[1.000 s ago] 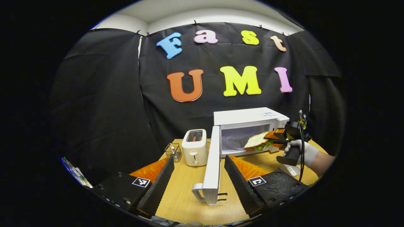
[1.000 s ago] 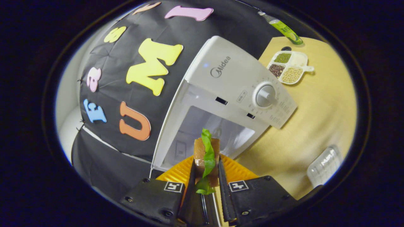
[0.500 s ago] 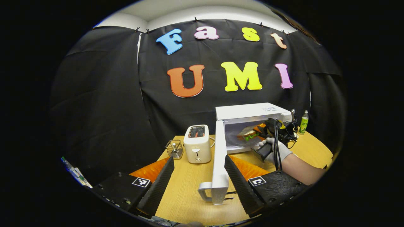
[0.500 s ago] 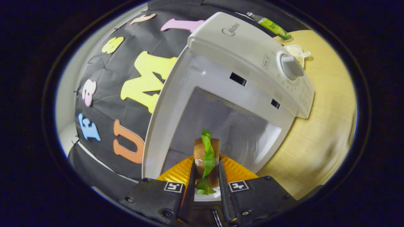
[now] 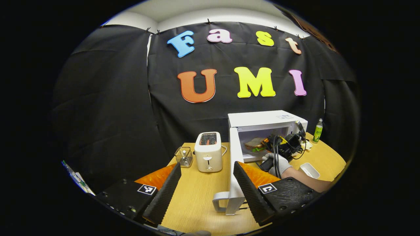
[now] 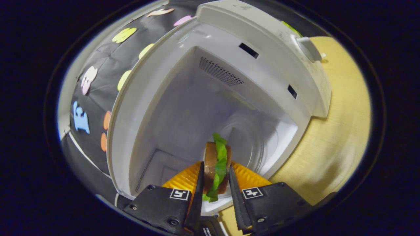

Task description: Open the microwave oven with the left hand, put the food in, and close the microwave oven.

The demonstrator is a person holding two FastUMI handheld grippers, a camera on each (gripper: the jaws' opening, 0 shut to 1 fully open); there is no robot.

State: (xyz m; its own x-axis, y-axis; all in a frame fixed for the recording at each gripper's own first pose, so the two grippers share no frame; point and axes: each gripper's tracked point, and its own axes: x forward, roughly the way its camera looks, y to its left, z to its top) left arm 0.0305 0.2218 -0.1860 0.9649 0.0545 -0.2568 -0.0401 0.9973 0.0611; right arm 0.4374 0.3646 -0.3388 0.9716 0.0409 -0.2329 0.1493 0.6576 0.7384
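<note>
A white microwave (image 5: pixel 265 119) stands on the wooden table, its door (image 5: pixel 234 170) swung wide toward me. In the right gripper view my right gripper (image 6: pixel 215 172) is shut on a sandwich (image 6: pixel 216 164) with green lettuce, held edge-up just inside the microwave (image 6: pixel 262 42) cavity over the glass turntable (image 6: pixel 252 144). In the left gripper view that right gripper (image 5: pixel 279 146), held by a gloved hand (image 5: pixel 275 164), reaches into the opening with the sandwich (image 5: pixel 254 143) ahead of it. My left gripper (image 5: pixel 206 182) hangs open in front of the door, holding nothing.
A white toaster (image 5: pixel 208 152) and a small wire basket (image 5: pixel 183 156) stand left of the microwave. A green bottle (image 5: pixel 317 130) and a small white dish (image 5: pixel 309 170) sit to the right. Bare tabletop (image 5: pixel 197 196) lies between my left fingers.
The right gripper carried the sandwich from outside the opening into the microwave cavity. The left gripper shifted slightly; the door stays open.
</note>
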